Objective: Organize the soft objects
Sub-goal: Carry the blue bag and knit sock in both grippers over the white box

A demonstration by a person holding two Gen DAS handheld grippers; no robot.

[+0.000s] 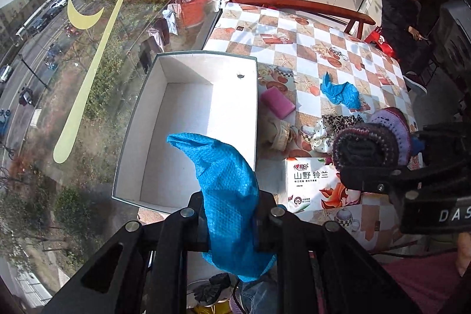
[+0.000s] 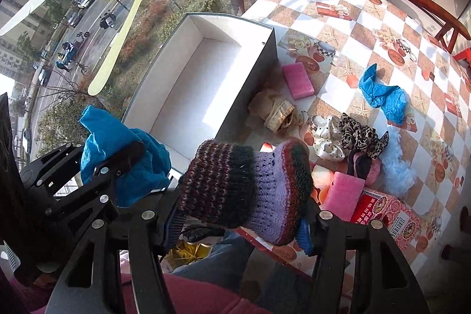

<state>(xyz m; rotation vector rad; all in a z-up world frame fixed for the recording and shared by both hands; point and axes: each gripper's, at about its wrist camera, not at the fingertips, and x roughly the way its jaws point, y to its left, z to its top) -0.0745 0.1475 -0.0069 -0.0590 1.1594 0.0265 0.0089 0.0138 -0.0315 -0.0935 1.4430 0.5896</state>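
Observation:
My left gripper (image 1: pixel 229 228) is shut on a blue shoe cover (image 1: pixel 220 181), held over the near end of an open white box (image 1: pixel 188 125). In the right wrist view the same blue cover (image 2: pixel 123 155) hangs at the box's (image 2: pixel 206 72) near left corner. My right gripper (image 2: pixel 238 225) is shut on a striped purple knitted bootie (image 2: pixel 247 187), just in front of the box's near edge. From the left wrist camera that bootie (image 1: pixel 374 137) shows at the right, over the table.
On the checked tablecloth (image 2: pixel 368 28) lie a second blue cover (image 2: pixel 382 96), two pink sponges (image 2: pixel 297 80) (image 2: pixel 343 192), a cream bootie (image 2: pixel 276 111), scrunchies (image 2: pixel 356 137), a pale blue fluffy piece (image 2: pixel 397 167) and a tissue pack (image 1: pixel 315 181). A window runs along the left. A person sits at far right (image 1: pixel 400 13).

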